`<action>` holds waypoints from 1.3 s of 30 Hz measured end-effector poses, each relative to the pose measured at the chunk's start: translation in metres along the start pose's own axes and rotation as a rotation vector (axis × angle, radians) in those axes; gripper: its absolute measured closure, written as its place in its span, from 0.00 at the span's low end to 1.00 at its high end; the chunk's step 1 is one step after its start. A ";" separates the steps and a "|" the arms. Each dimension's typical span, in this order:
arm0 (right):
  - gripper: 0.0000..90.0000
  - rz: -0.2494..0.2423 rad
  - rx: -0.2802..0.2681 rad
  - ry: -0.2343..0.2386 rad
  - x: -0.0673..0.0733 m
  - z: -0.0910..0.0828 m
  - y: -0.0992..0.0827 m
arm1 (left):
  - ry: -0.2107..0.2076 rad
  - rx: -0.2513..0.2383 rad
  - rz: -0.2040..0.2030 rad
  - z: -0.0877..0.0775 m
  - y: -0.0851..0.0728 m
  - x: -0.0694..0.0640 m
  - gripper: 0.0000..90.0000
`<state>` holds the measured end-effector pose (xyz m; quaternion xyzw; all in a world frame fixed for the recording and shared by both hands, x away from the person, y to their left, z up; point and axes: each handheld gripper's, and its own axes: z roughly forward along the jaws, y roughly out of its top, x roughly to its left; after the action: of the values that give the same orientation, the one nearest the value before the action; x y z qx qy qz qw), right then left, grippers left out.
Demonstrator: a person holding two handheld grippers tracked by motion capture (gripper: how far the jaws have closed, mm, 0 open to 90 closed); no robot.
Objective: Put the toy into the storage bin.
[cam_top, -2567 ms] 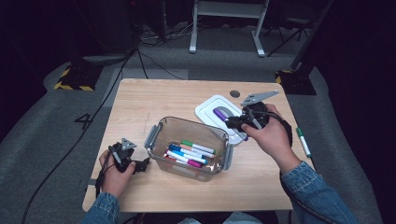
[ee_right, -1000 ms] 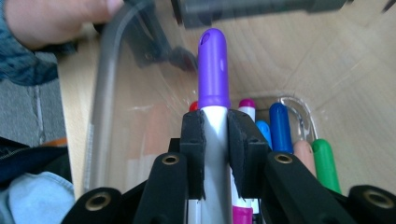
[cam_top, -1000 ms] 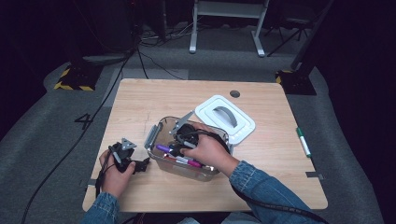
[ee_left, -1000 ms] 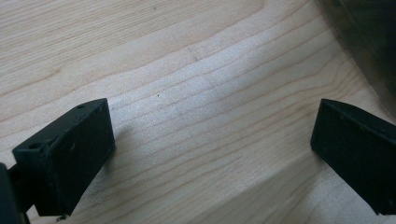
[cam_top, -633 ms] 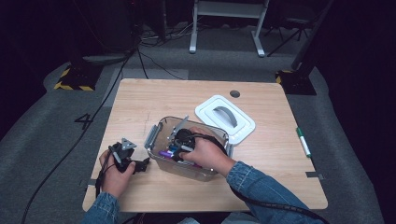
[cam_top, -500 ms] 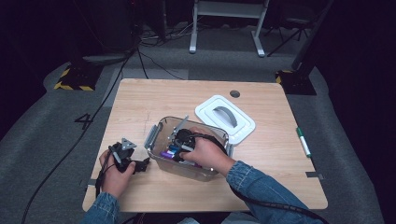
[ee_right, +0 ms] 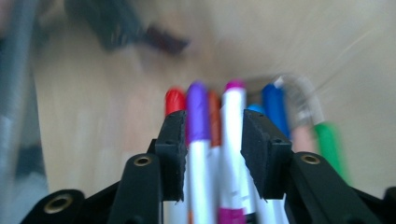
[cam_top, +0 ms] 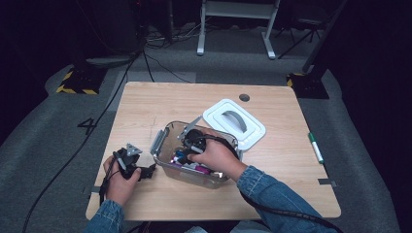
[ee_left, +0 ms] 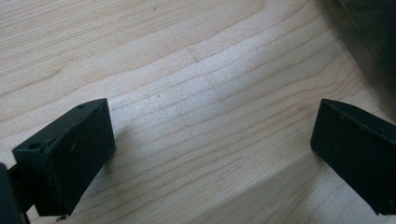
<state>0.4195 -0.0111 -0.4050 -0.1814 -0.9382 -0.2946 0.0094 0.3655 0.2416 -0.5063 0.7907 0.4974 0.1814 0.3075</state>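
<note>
The right gripper (cam_top: 187, 145) is reaching down into the clear bin (cam_top: 165, 136) near the table's (cam_top: 145, 102) front edge, its jaws having just been opening over the markers (ee_right: 233, 140) lying inside. A purple-capped marker (ee_right: 198, 116) is lying between the parted jaws, unpinched. The left gripper (cam_top: 145, 172) is resting at the front-left corner just beside the bin, jaws spread wide over bare wood. The white lid (cam_top: 234, 122) is sitting behind the bin.

Left hand-held gripper (cam_top: 145, 171) low at lower left of the high view, jaws spread wide. Right hand-held gripper (ee_right: 210, 140) tipped down at centre, forearm angled in from lower right, jaws just opening, part-spread.
</note>
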 end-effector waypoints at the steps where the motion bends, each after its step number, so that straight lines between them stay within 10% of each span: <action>1: 0.68 0.002 -0.027 -0.012 0.000 -0.006 0.002 | 0.000 0.000 0.000 0.000 0.000 0.000 0.00; 14: 0.66 0.033 -0.219 -0.148 -0.014 -0.087 -0.008 | -0.001 0.001 0.002 0.000 0.000 0.000 0.00; 39: 0.66 0.388 -0.285 -0.459 -0.104 -0.202 -0.159 | 0.003 0.003 -0.003 0.000 0.001 0.001 0.00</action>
<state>0.4439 -0.2789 -0.3384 -0.4178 -0.8132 -0.3670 -0.1717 0.3665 0.2419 -0.5060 0.7900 0.4994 0.1816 0.3058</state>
